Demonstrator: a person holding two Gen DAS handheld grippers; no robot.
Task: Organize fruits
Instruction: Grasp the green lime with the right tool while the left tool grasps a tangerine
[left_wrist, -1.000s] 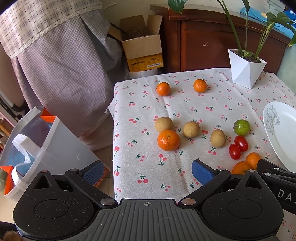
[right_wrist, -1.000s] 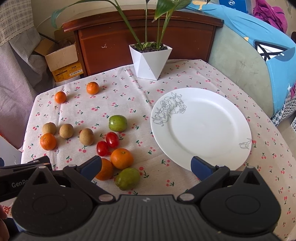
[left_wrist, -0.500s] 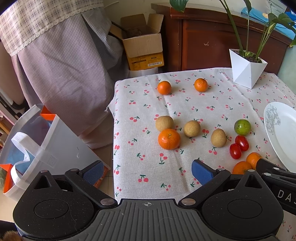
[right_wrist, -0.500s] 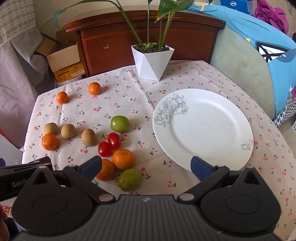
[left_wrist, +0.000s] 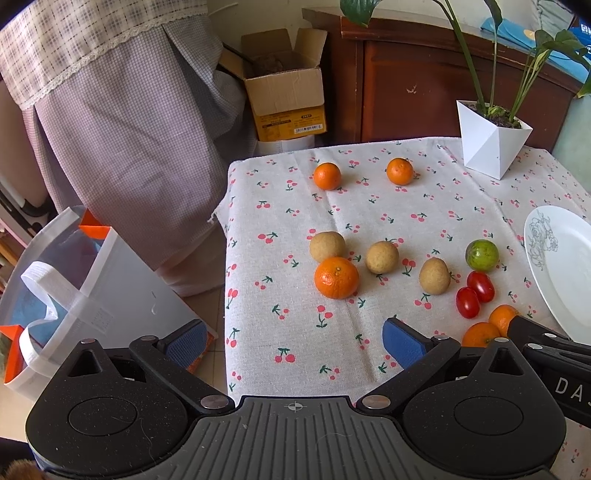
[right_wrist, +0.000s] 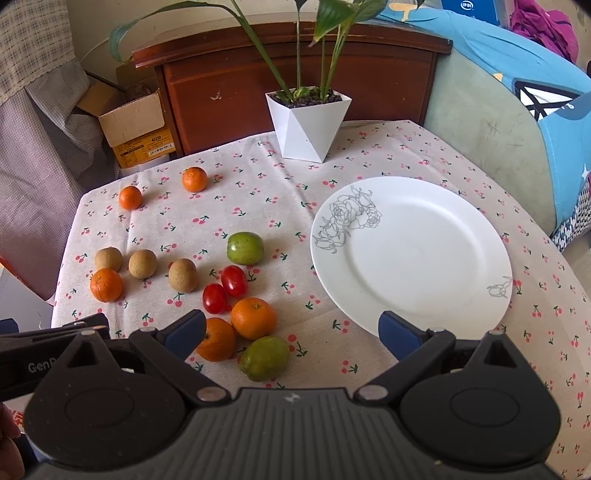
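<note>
Fruits lie loose all over the cherry-print tablecloth (right_wrist: 369, 155), and none has reached the white plate (right_wrist: 413, 254), which shows no fruit on it at the right side of the table; judged from that, the sorting has not begun and everything is left to do, assuming the plate is where the fruit is meant to go. Nearest the right gripper (right_wrist: 291, 328) sits a tight cluster: two oranges (right_wrist: 253, 318) touching each other, a green fruit (right_wrist: 263, 358) just in front of them, and two cherry tomatoes (right_wrist: 233, 280) side by side just behind. Another green fruit (right_wrist: 245, 248) rests between that cluster and the plate's rim. Farther left come three tan round fruits (right_wrist: 182, 274) in a rough row, with a larger orange (left_wrist: 336, 277) touching the leftmost of them. Two small oranges (left_wrist: 327, 176) stand well apart near the far edge, by the white plant pot (right_wrist: 308, 123). Both claws are spread wide and carry nothing: the right one hangs above the near cluster, the left gripper (left_wrist: 295, 341) over the table's near left edge. The cluster by the right gripper looks the easiest first pick, though its fruits touch, so closing on one may nudge the others.
</note>
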